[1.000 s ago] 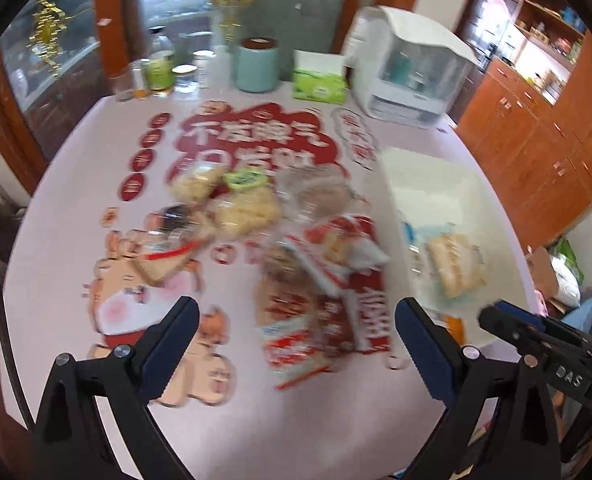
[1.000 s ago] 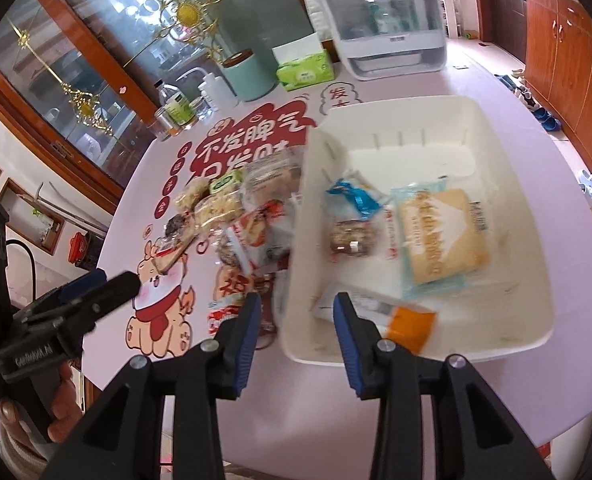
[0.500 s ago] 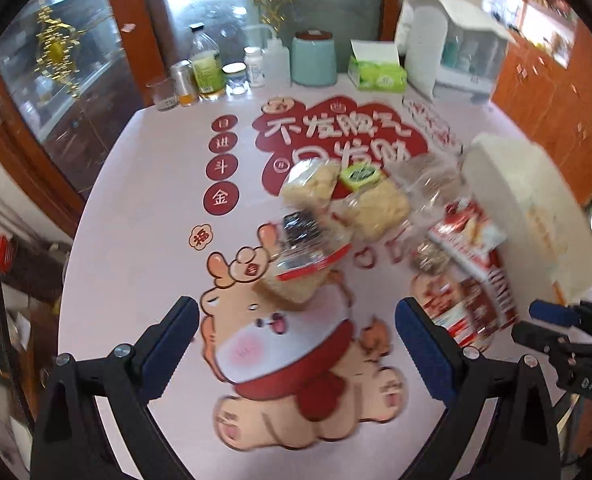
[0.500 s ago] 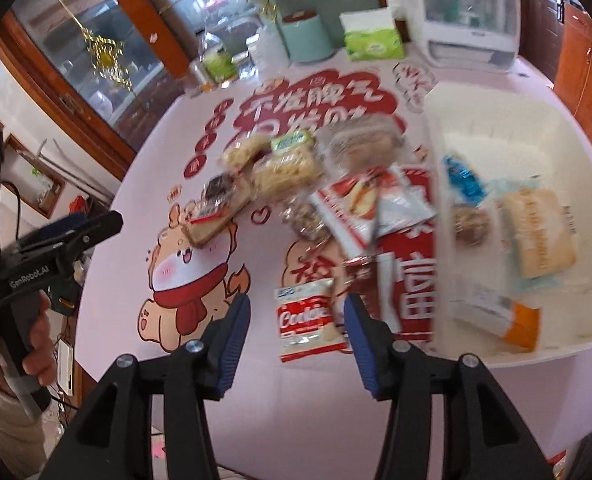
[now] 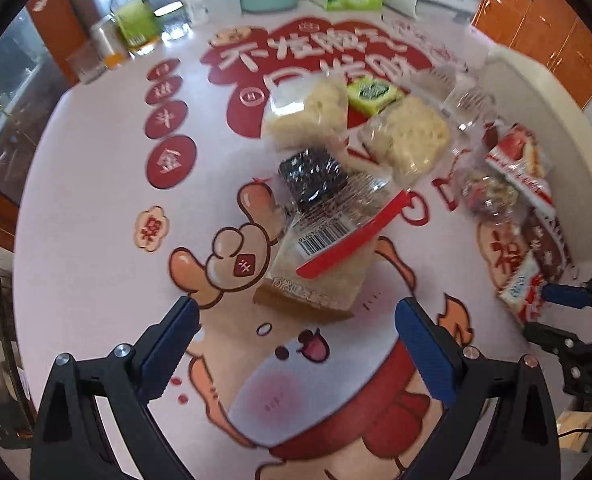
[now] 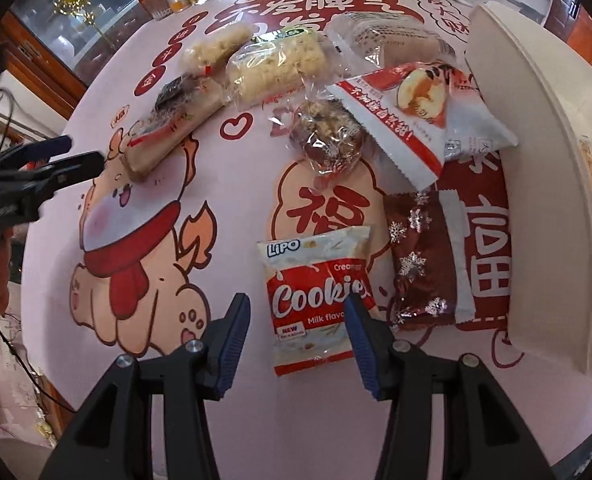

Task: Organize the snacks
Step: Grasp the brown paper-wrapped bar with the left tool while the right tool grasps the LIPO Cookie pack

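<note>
Now the left gripper hangs above the worktop with its jaws wide apart and nothing between them; the wedge-shaped cake pack with a red strip lies just ahead of them. The right gripper has its jaws released and empty, standing on both sides of the cookie packet's lower half. Beside it lies a brown snowflake packet, and the white tray is at the right.
</note>
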Tool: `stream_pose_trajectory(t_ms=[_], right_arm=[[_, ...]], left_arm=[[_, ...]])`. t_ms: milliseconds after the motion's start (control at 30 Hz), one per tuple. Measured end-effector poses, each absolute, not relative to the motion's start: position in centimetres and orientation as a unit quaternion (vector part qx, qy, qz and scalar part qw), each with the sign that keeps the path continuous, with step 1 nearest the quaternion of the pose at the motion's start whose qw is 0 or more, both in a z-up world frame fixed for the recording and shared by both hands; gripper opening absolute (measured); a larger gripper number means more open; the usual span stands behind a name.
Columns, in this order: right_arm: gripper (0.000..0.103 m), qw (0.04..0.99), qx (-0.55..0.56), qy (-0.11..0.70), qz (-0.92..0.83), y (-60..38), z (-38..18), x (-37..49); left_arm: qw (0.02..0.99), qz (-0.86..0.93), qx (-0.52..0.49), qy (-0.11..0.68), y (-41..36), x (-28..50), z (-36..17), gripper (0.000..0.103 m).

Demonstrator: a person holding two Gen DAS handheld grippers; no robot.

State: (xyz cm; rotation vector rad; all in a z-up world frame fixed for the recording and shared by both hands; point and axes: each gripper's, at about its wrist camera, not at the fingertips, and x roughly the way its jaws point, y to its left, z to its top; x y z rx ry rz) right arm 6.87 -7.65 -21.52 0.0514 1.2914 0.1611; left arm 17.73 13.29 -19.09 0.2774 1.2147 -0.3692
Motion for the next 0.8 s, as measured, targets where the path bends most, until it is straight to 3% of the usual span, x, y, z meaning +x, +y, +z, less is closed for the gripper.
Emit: stream_pose_trajectory(t_ms=[233, 300, 400, 800], right_arm=[[0.052, 0.803, -0.028, 0.591, 0.074, -6.1, -21.7, 6.9], [0.053, 0.806, -0.020, 0.587, 0.080, -6.3, -21.5, 7.0], [0.053, 0.805, 0.009, 0.586, 0.090, -7.0, -21.3, 7.1], [0.053, 0.814, 0.025, 0.572, 0.096, -8.7, -20.8, 7.4]], left_arm=[[0.783, -0.176, 0.129, 0.582, 12.2, 19.4, -21.7, 0.098], [0.783, -0.177, 0.133, 0.581, 11.9, 19.6, -21.9, 0.094], [0.779, -0.177, 0.136, 0.587, 11.6, 20.0, -22.4, 0.078], [0.785, -0.185, 0.137, 0.575, 9.5, 20.3, -22.5, 0.058]])
